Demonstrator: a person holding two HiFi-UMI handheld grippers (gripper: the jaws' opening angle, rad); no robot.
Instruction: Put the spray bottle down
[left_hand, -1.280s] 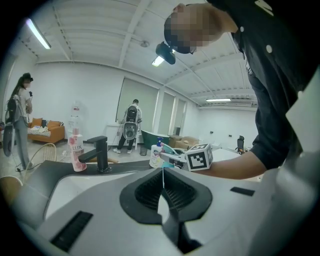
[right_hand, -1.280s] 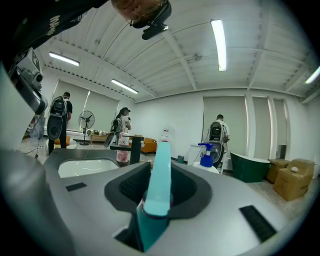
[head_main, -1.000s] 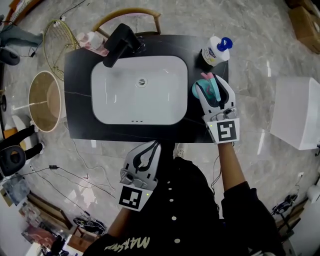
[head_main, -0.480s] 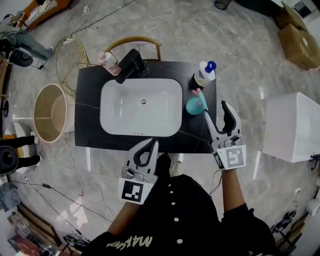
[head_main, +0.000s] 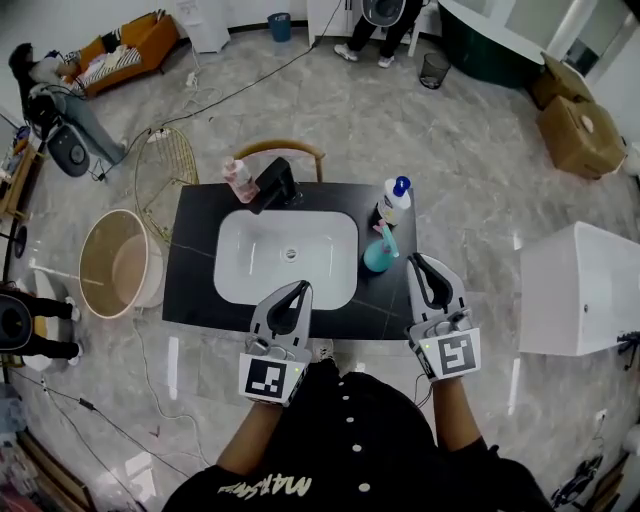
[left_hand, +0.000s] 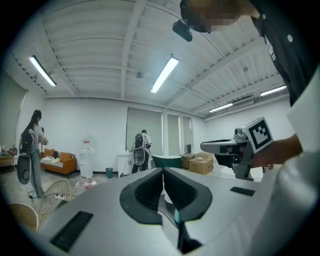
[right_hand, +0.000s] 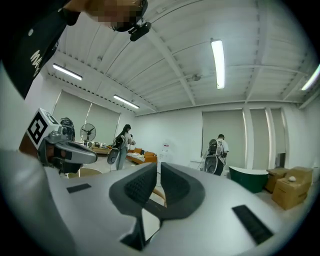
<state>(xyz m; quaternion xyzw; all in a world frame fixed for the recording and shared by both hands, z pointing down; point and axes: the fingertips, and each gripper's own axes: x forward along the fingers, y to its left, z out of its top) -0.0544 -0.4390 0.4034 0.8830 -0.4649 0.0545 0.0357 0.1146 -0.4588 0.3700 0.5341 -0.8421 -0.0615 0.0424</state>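
Note:
The teal spray bottle (head_main: 378, 250) with a pink trigger stands upright on the black countertop (head_main: 190, 270), just right of the white basin (head_main: 287, 258). Nothing holds it. My right gripper (head_main: 422, 264) hovers at the counter's near right corner, a little right of and nearer than the bottle. Its jaws are closing, almost together, with nothing between them (right_hand: 158, 170). My left gripper (head_main: 298, 291) hangs over the counter's near edge, shut and empty (left_hand: 163, 172). Both gripper views look level across the room and show no bottle.
A white bottle with a blue cap (head_main: 393, 203) stands behind the spray bottle. A black faucet (head_main: 275, 183) and a pink bottle (head_main: 238, 178) sit at the counter's back. A beige bin (head_main: 115, 265), a wire basket (head_main: 165, 165) and a white cabinet (head_main: 575, 290) flank the table.
The right gripper let go of the spray bottle, opened wide, drew back and up, then closed. The left gripper also rose. The table looks smaller and farther below.

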